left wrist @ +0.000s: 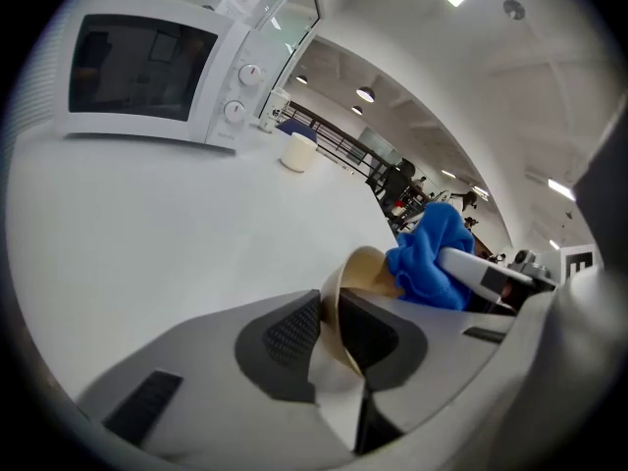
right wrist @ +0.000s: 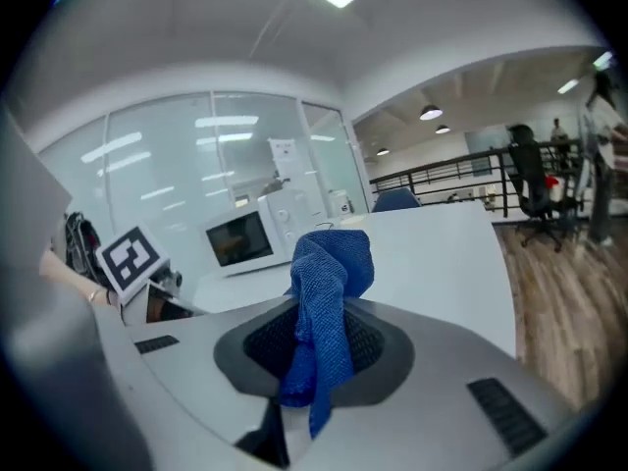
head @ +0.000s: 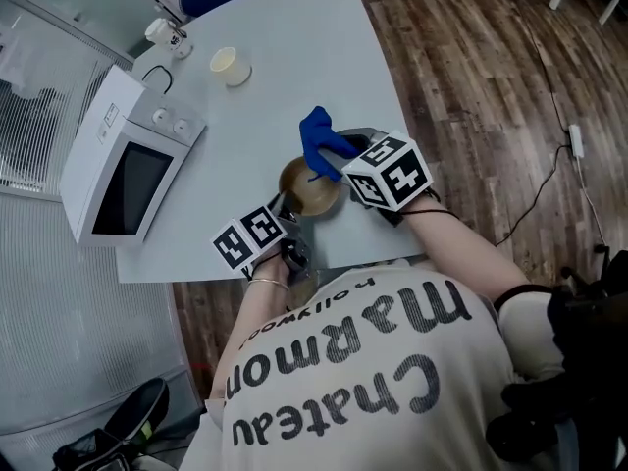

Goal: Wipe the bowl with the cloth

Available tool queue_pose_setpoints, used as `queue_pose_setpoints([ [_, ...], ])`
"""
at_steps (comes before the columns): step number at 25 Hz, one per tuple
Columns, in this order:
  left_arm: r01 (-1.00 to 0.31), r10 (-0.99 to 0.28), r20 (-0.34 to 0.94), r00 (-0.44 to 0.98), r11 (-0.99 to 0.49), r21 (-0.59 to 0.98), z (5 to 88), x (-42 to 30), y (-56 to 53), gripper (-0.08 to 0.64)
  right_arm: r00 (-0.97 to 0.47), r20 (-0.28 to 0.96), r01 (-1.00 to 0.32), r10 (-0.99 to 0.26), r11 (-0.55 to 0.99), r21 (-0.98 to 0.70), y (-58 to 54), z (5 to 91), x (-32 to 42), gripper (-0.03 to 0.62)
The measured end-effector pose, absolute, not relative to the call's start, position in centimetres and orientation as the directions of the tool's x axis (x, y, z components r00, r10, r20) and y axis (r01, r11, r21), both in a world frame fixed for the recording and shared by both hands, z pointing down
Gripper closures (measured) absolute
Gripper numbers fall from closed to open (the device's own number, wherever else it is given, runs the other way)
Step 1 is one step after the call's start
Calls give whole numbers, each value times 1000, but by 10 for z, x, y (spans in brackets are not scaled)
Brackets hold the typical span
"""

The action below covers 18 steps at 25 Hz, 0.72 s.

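A tan bowl (head: 308, 188) sits near the front edge of the pale table (head: 294, 57). My left gripper (head: 280, 207) is shut on the bowl's near rim (left wrist: 339, 307), which stands between its two dark pads. My right gripper (head: 339, 157) is shut on a blue cloth (head: 321, 140), held just above the bowl's far right side. In the right gripper view the cloth (right wrist: 324, 312) bunches up between the pads and sticks out past them. From the left gripper view the cloth (left wrist: 429, 258) hangs over the bowl's far rim.
A white microwave (head: 123, 160) stands at the table's left edge. A pale cup (head: 230, 65) and a small white object (head: 165, 33) sit at the far side. The table's front edge (head: 275, 268) is close to the bowl, with wooden floor (head: 491, 96) to the right.
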<state>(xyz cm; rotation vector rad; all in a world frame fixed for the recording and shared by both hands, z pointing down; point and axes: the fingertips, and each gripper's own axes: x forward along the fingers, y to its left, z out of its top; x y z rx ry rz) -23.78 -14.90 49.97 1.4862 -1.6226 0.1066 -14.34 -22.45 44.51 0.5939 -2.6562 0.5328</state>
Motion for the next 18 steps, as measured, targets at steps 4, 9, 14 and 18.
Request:
queue_pose_setpoints([
  [4,-801,-716,683,146,320,506,518,-229,-145,499,-840,399,-521,-369,755,-399,-236,446,-114,526],
  [9,-733,-691,706,151,401,550,533,-234,-141,514,-834,399,-544,-381,686,-483,-236,457,-98,526],
  [14,-750,-715,681,159,361,554,532,-235,-141,440,-850,375,-526,-371,632,-568,-224,460,-89,526],
  [18,-756,-755,630,179,305,580,520,-235,-142,278,-854,348,-521,-387,631,-575,-221,449,-90,526],
])
